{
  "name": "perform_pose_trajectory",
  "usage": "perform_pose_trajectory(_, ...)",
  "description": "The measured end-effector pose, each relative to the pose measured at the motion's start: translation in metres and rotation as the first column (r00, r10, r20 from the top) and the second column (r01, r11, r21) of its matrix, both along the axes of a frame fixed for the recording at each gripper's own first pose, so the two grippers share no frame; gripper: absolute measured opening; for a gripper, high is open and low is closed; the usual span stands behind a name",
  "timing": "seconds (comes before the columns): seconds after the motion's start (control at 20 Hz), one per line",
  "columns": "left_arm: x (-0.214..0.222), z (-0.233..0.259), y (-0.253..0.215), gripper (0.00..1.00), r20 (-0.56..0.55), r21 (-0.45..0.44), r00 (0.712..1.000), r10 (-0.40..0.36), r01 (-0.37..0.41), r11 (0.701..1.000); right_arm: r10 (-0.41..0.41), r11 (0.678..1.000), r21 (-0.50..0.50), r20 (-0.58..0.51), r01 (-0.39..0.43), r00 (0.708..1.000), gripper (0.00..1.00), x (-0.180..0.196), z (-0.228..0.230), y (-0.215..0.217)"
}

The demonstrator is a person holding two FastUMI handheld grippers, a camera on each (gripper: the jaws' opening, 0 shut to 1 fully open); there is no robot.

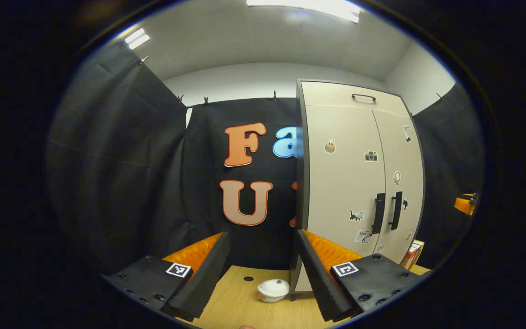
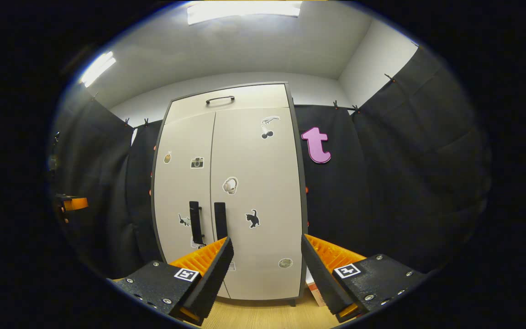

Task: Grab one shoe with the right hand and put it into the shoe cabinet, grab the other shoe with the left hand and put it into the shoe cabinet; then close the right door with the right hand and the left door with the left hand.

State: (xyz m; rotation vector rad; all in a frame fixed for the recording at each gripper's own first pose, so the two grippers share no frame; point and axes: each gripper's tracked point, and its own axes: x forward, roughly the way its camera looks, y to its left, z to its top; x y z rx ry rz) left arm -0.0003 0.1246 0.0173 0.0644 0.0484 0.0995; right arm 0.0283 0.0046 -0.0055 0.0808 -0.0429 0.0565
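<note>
The tall beige shoe cabinet point(image 1: 349, 183) stands to the right in the left gripper view, with both doors closed and stickers on them. Two dark handles point(image 1: 378, 213) sit side by side at the seam. My left gripper point(image 1: 262, 244) is open with nothing between its fingers and points at the wall just left of the cabinet. In the right gripper view the cabinet point(image 2: 231, 192) faces me squarely, its doors shut and its handles point(image 2: 194, 222) low at the middle. My right gripper point(image 2: 266, 242) is open and empty in front of the right door.
A small white bowl-like object point(image 1: 273, 289) lies on the wooden surface point(image 1: 235, 301) by the cabinet's left foot. A cardboard box point(image 1: 412, 254) leans at the cabinet's right side. The other gripper's orange body point(image 1: 466, 203) shows far right.
</note>
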Motion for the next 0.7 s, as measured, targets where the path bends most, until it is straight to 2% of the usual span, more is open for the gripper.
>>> perform_pose_trajectory(0.35, -0.010, 0.012, -0.008, 0.99, 0.020, 0.026, 1.000, -0.013, 0.012, 1.000, 0.032, 0.999, -0.012, -0.018, -0.032, 0.999, 0.92, -0.003, -0.003, 0.018)
perform_pose_trajectory(0.5, -0.010, 0.013, -0.008, 0.96, 0.020, 0.029, 1.000, -0.019, 0.019, 0.999, 0.047, 0.999, -0.020, -0.022, -0.047, 0.999, 0.92, -0.003, -0.005, 0.024)
perform_pose_trajectory(0.7, -0.009, 0.005, -0.005, 0.96, 0.005, 0.014, 1.000, -0.011, 0.011, 1.000, 0.057, 0.998, -0.019, -0.032, -0.057, 0.998, 0.92, -0.004, -0.008, 0.027)
